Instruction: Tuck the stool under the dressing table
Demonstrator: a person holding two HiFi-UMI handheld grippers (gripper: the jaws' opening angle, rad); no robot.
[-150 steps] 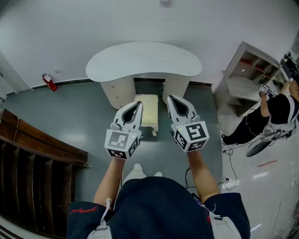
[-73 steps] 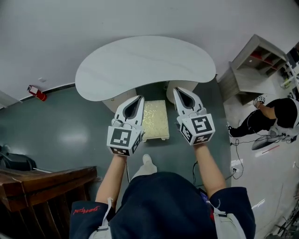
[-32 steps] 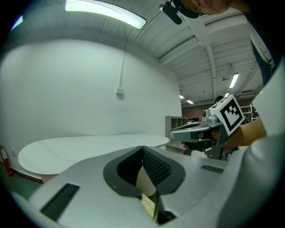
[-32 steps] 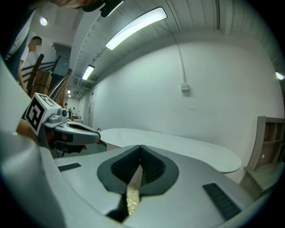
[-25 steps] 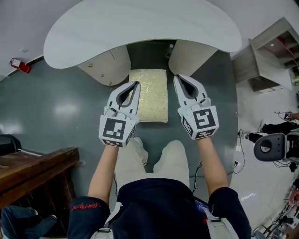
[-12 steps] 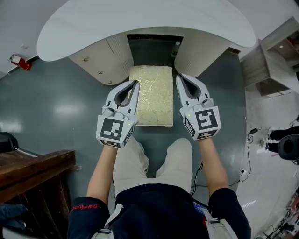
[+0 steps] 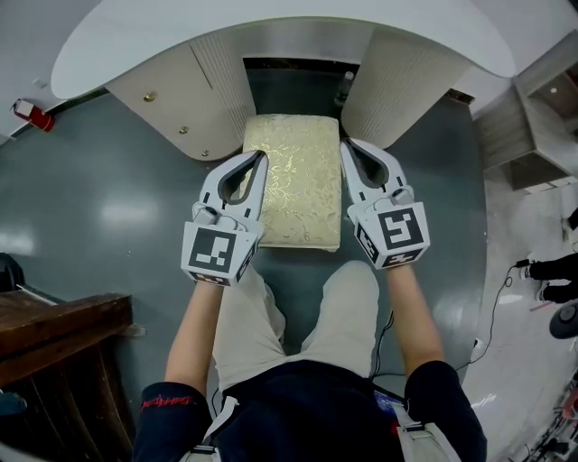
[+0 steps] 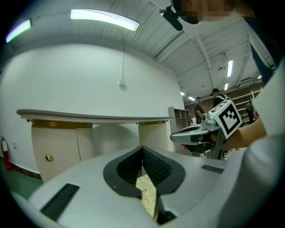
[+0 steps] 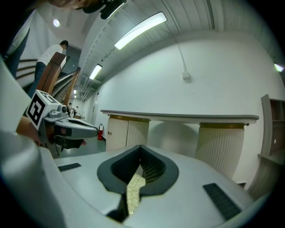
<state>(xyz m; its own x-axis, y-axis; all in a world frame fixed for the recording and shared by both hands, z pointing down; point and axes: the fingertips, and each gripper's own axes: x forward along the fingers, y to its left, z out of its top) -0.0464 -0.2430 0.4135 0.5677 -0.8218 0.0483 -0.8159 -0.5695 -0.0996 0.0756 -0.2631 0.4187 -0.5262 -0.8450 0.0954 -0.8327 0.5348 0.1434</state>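
Note:
A stool with a cream-gold patterned cushion (image 7: 296, 180) stands on the grey floor, its far end at the gap between the two pedestals of the white dressing table (image 7: 271, 27). My left gripper (image 7: 264, 158) is shut and empty over the cushion's left edge. My right gripper (image 7: 344, 144) is shut and empty over its right edge. Both point level toward the table. In the left gripper view the shut jaws (image 8: 142, 148) show a strip of cushion (image 8: 148, 196) below them; the right gripper view shows the same (image 9: 132, 191). Whether either gripper touches the stool cannot be told.
The left pedestal (image 7: 181, 108) has round knobs; the ribbed right pedestal (image 7: 397, 86) stands close beside the stool. A red fire extinguisher (image 7: 27, 111) is by the wall at left, dark wooden furniture (image 7: 54, 334) at lower left, a shelf unit (image 7: 542, 117) at right.
Both grippers have sunk toward the stool and stayed shut. The stool and table fill more of the head view as the person has lowered.

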